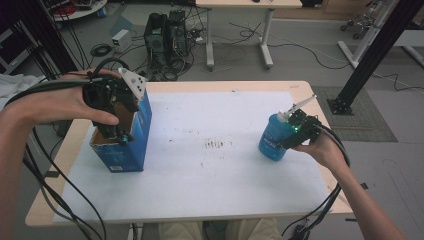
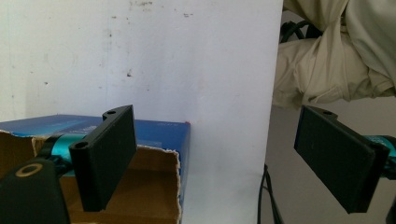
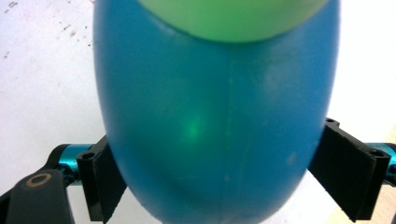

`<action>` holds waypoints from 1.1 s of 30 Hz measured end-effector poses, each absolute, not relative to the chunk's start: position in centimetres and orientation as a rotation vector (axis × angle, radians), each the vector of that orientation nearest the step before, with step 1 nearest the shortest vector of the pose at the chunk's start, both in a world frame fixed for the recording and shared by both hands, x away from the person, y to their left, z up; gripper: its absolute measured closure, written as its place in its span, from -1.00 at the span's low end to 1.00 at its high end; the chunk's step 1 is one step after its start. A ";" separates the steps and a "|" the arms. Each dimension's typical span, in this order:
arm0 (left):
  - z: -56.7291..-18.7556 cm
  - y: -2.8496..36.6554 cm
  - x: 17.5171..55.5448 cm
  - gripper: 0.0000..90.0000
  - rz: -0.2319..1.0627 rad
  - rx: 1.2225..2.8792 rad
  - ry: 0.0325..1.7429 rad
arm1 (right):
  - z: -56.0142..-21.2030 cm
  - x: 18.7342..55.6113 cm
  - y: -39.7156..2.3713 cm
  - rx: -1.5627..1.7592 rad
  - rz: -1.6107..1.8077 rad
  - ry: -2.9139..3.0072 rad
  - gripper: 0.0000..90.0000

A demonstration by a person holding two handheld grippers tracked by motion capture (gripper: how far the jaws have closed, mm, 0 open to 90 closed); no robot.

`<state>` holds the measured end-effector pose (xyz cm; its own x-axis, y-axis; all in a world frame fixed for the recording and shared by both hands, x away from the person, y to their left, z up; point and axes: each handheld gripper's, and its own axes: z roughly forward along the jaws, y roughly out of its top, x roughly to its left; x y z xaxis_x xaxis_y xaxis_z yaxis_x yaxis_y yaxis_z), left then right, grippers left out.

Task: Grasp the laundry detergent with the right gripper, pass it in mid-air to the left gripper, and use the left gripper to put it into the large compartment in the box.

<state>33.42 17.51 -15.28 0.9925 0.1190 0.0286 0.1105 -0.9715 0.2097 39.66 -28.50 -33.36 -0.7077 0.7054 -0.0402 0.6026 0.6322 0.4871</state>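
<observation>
The right gripper (image 3: 229,179) has its jaws pressed on both sides of a blue bottle (image 3: 215,116), holding it tight. The bottle has a pale green top and stands upright on the white sheet (image 1: 215,175), near the right edge of the tabletop (image 1: 305,87). The person's right hand (image 1: 322,147) is between the bottle and that edge.

The left gripper (image 2: 215,158) has its jaws spread wide apart with nothing between them. One jaw hangs over the open top of a blue box (image 1: 127,142). The box stands near the left edge of the tabletop, and its torn brown cardboard flaps (image 2: 154,186) stick up. What is inside the box cannot be seen.

Between box and bottle the sheet lies bare, with small dark specks (image 1: 216,144) in the middle.
</observation>
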 end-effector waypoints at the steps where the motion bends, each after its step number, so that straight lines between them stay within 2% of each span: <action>1: -15.3 17.5 33.4 -0.71 0.059 2.926 0.170 | -33.4 39.7 -28.5 1.071 0.661 2.625 -0.72; 23: -15.7 17.7 33.6 -0.71 0.055 2.923 0.170 | -33.6 39.6 -28.0 1.054 0.650 2.644 -0.64; 26: -15.7 17.7 33.5 -0.71 0.054 2.921 0.169 | -33.9 39.5 -27.9 1.068 0.650 2.634 -0.51; 33: -15.8 17.6 33.6 -0.71 0.054 2.923 0.170 | -33.9 39.5 -28.0 1.055 0.666 2.630 -0.49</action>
